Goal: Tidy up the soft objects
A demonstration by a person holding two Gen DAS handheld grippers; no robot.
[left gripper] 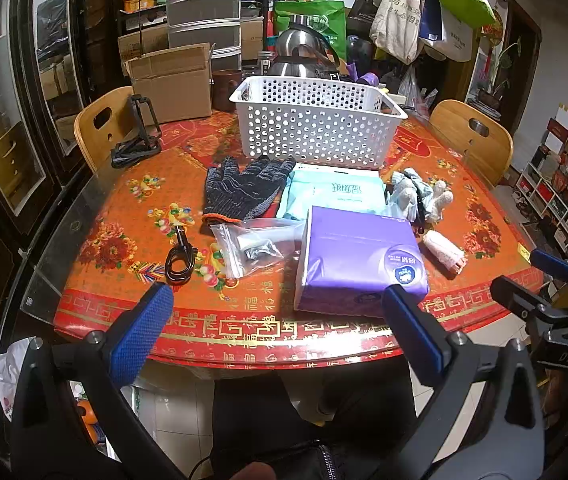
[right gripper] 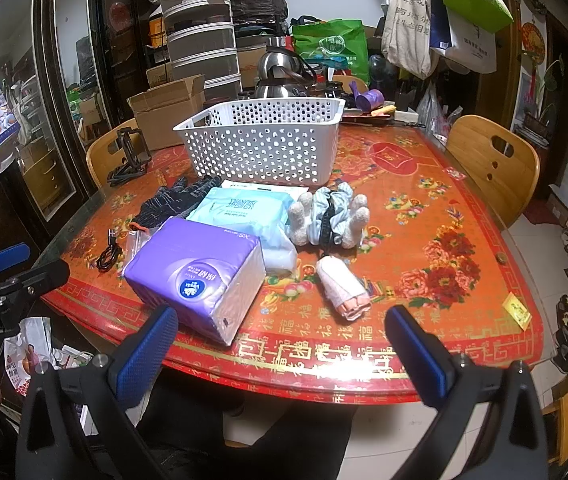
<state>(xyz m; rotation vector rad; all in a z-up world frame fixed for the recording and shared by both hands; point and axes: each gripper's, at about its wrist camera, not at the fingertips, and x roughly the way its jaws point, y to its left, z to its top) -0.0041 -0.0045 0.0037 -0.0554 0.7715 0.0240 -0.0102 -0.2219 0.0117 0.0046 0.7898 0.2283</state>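
Note:
A purple tissue pack (left gripper: 357,262) (right gripper: 200,272) lies near the table's front edge. Behind it sit a pale blue wipes pack (left gripper: 333,194) (right gripper: 244,210), dark knitted gloves (left gripper: 246,188) (right gripper: 172,198), a bundle of blue-and-white socks (left gripper: 419,196) (right gripper: 329,214) and a rolled pink cloth (left gripper: 443,250) (right gripper: 343,286). A white perforated basket (left gripper: 315,120) (right gripper: 264,142) stands further back. My left gripper (left gripper: 278,312) is open before the table edge, empty. My right gripper (right gripper: 282,334) is open too, holding nothing, just short of the rolled cloth.
A black cable (left gripper: 180,258) (right gripper: 110,250) and a clear zip bag (left gripper: 250,244) lie left of the tissue pack. A black stand (left gripper: 138,138), cardboard box (left gripper: 174,80), kettle (left gripper: 301,50) and wooden chairs (right gripper: 491,162) ring the red floral table (right gripper: 423,240).

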